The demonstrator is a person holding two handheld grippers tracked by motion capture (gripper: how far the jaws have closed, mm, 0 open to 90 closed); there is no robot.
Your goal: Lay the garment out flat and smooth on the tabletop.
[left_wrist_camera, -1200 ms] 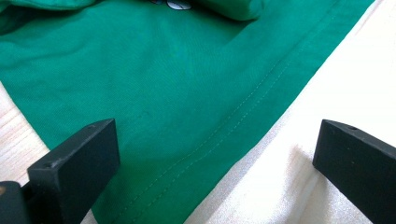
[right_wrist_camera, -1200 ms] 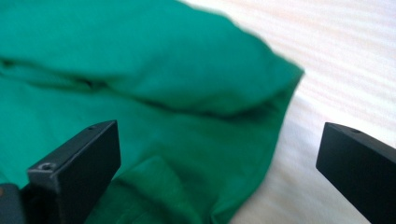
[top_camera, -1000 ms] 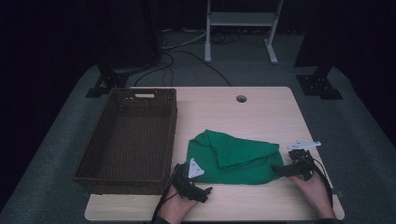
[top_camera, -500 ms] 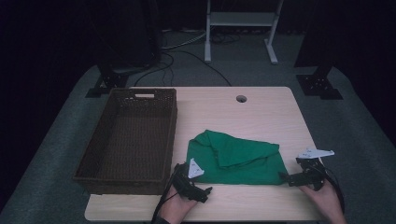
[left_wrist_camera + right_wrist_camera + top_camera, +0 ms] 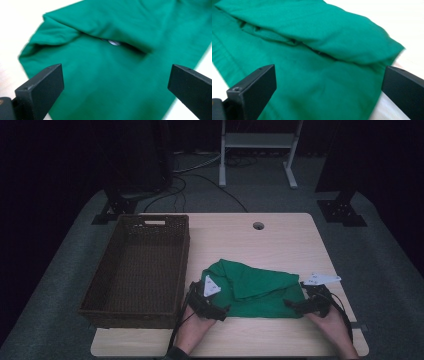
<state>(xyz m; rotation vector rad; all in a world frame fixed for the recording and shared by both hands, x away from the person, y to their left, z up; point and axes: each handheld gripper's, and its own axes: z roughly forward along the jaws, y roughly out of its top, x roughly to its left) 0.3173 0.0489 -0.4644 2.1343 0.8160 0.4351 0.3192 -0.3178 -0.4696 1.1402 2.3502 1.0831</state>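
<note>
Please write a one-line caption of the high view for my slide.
Two hand-held claws, left and right, open at the near edge of a folded green cloth beside a wicker basket.

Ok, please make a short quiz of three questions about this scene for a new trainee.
1. True or false: the green cloth lies inside the wicker basket.
2. Are the jaws of the left gripper open or shut? A) open B) shut
3. Which near corner of the cloth does the right gripper face, the person's left or right?

Key: 1. False, it lies on the table, beside the basket. 2. A; the right gripper is open too. 3. Right.
</note>
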